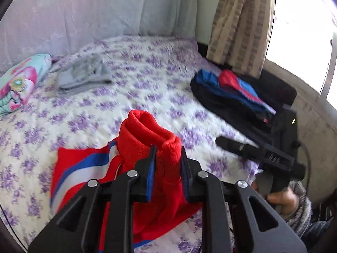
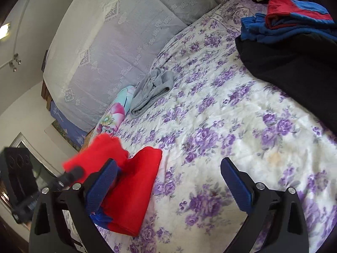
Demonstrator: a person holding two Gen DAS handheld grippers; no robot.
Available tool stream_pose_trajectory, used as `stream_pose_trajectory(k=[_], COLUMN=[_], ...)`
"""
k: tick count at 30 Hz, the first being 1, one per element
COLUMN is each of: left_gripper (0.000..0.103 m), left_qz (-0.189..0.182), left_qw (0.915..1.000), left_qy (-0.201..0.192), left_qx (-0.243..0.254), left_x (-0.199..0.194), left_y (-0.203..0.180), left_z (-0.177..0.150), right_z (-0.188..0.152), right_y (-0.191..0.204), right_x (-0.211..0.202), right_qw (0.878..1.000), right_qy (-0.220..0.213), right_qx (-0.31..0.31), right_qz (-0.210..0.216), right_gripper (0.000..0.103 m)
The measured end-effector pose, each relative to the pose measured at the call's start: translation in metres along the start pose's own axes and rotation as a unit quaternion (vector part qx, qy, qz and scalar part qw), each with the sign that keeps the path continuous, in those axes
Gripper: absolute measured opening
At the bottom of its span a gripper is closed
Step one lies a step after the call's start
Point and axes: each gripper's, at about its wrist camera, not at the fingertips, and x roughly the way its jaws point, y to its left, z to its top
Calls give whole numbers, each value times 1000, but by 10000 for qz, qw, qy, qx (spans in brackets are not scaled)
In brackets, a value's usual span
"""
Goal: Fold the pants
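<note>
Red pants with a blue and white side stripe point(image 1: 84, 168) lie on the flowered bedspread point(image 1: 147, 84). My left gripper point(image 1: 168, 154) is shut on a thick ribbed red hem of the pants point(image 1: 147, 135), which stands up between the blue pads. In the right wrist view the red pants point(image 2: 134, 185) lie folded at the lower left, partly behind one finger. My right gripper point(image 2: 168, 164) is open over bare bedspread, with nothing between its blue pads point(image 2: 236, 181). Its black body point(image 1: 273, 158) shows in the left wrist view, held by a hand in a grey sleeve.
A crumpled grey garment point(image 2: 151, 90) and a flowered pillow point(image 2: 113, 113) lie near the lace-covered headboard point(image 2: 105, 52). A pile of blue, red and black clothes point(image 2: 294, 31) takes the far right side of the bed. A striped curtain point(image 1: 238, 21) hangs by a bright window.
</note>
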Motion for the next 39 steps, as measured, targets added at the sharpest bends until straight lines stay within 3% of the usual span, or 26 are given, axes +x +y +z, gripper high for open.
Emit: stream_pose_trajectory(k=[1,3,5,6,8,11,15,20,22,24,27,32,36,39], left_gripper=[22,29,50,54,67,74,75,77,88,96,99,99,98,98], left_qz=[-78,-205,-528,-627,-564,-91,757,763,1054,1312,745,694,800,782], left_qw=[9997,9993,9984,9980,9979,9965,9891,9897,9897,9853,9836,9814,9750,9716], left_qy=[238,261,98,-11,-302,-613,-415,-94,128,426,435,154,-193,-62], left_qx=[80,165,147,70,-136,-569,-1190,-1204,-962,-1009,-1582,-1783,-2064,-2230], left_x=[18,24,9,-2,-24,-49,-53,-41,-26,-5,-4,-35,-62,-55], left_y=[-6,-13,-13,-8,6,42,97,110,106,112,131,144,164,171], left_z=[-9,-20,-20,-18,-12,-7,-16,-43,-56,-73,-88,-82,-69,-63], right_z=[2,4,4,4,2,0,-2,-8,-17,-28,-20,-20,-9,-15], right_y=[-3,-6,-7,-6,-4,6,49,108,116,99,59,71,96,117], right_x=[-1,-2,1,3,6,3,3,33,54,78,78,62,39,47], right_qw=[10000,10000,10000,10000,9999,9993,9929,9755,9596,9442,9666,9646,9783,9639], right_qy=[-19,-38,-38,-20,10,-75,-215,85,317,924,1467,1232,777,780], right_qx=[49,74,34,0,-105,-320,-1131,-2155,-2646,-2786,-1866,-2035,-1881,-2470], right_qz=[-10,-2,-27,-59,-126,-202,-295,-430,-905,-1492,-969,-1136,-390,-608], right_gripper=[99,99,99,99,99,99,99,99,99,99,99,99,99,99])
